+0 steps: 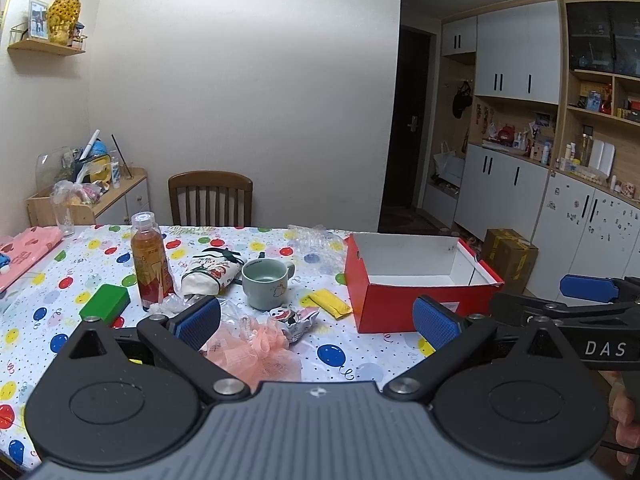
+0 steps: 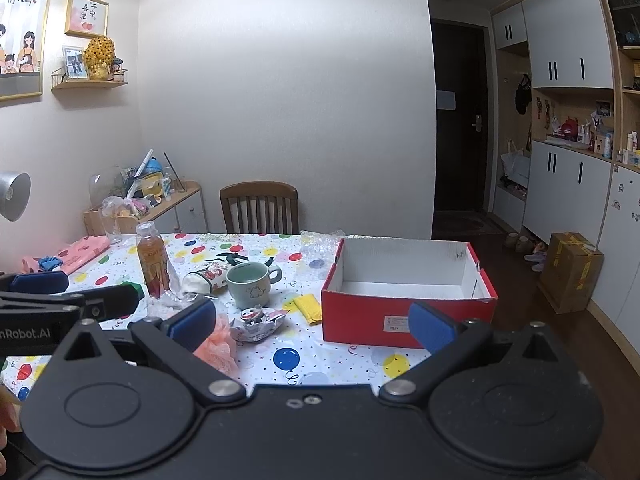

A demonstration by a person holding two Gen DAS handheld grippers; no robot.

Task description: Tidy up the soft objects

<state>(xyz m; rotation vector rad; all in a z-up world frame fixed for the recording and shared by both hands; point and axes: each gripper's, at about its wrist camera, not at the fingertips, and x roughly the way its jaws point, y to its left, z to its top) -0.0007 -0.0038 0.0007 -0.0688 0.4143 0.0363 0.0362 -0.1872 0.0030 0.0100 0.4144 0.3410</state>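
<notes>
A pink mesh bath pouf (image 1: 256,354) lies on the balloon-print tablecloth (image 1: 352,356) just ahead of my left gripper (image 1: 316,322), which is open and empty. A yellow cloth (image 1: 330,302), a green sponge (image 1: 106,304), a printed fabric pouch (image 1: 210,276) and a crumpled snack packet (image 1: 296,320) lie nearby. An empty red box (image 1: 420,280) stands to the right. My right gripper (image 2: 312,322) is open and empty, facing the red box (image 2: 404,292), with the pouf (image 2: 218,346) by its left finger and the yellow cloth (image 2: 308,308) ahead.
A green mug (image 1: 266,284) and a drink bottle (image 1: 150,260) stand mid-table. A glass (image 1: 64,212) and pink cloth (image 1: 24,254) are at the far left. A wooden chair (image 1: 210,198) is behind the table. A cardboard box (image 2: 570,272) sits on the floor.
</notes>
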